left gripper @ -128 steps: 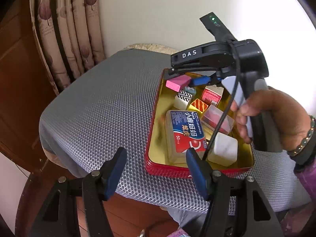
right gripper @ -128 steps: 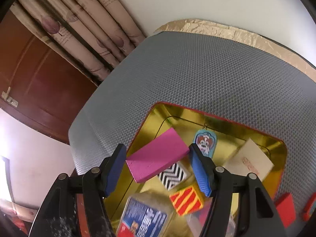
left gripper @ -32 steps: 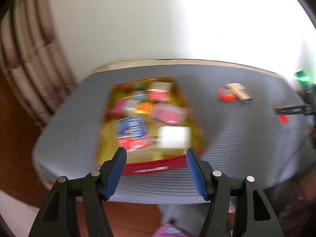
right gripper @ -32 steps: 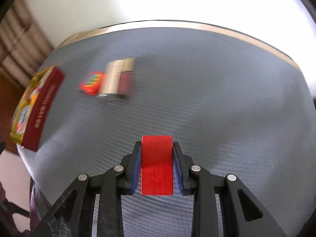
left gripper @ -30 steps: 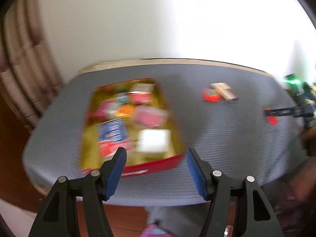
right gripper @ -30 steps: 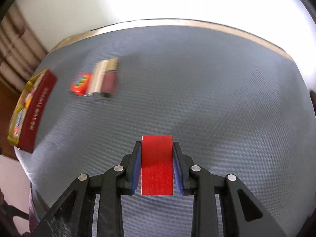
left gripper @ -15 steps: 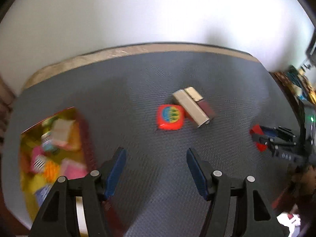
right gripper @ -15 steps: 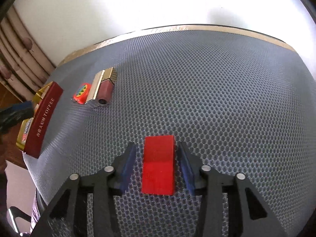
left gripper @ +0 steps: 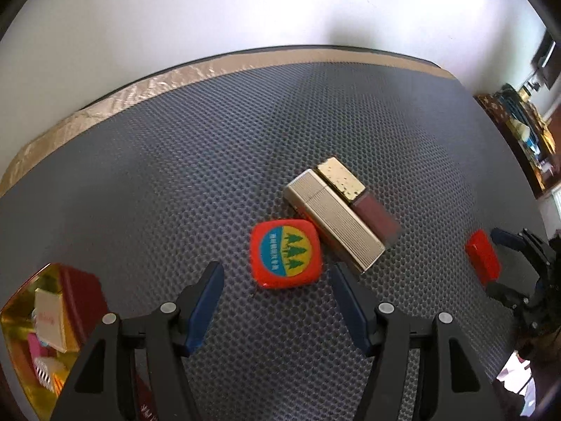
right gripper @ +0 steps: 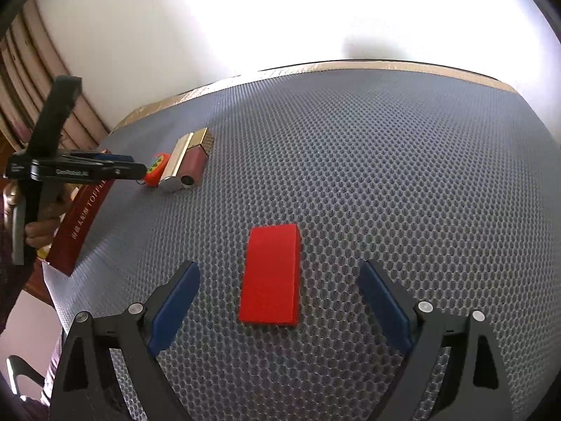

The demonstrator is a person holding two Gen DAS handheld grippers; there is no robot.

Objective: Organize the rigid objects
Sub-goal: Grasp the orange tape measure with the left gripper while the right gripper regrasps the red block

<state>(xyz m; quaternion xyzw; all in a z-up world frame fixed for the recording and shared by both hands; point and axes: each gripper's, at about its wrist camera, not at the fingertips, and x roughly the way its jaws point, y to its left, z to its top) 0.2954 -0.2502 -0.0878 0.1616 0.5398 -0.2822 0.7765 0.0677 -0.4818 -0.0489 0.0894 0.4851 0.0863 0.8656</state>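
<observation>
Two blue-padded fingers of the left gripper (left gripper: 275,301) stand apart in the left wrist view, with nothing between them; they hang over the grey honeycomb mat (left gripper: 175,175) that covers the surface. Just beyond their tips lies a red rounded-square tin (left gripper: 284,253) with a blue and yellow tree badge. Touching its far right corner is a ribbed silver case (left gripper: 333,221), and tight against that lies a gold-capped tube (left gripper: 357,194) with a dark rose body. At the lower left corner sits the red tray (left gripper: 82,287) with a gold inside, holding a cream card, a pink piece and a zigzag-striped piece. Far to the right a red block (left gripper: 482,258) lies on the mat, with the right gripper (left gripper: 498,263) around it, fingers not touching.

From the right wrist view, the right gripper (right gripper: 278,298) has just been opening: its fingers are wide apart, and the red block (right gripper: 271,273) lies flat on the mat between them, clear of both pads. Well off to the upper left are the tin (right gripper: 156,170), the silver case (right gripper: 175,165) and the tube (right gripper: 194,161) in one cluster. The left gripper (right gripper: 138,168) reaches in over them, held by a hand (right gripper: 38,228), with the tray's (right gripper: 82,217) red side below it.
</observation>
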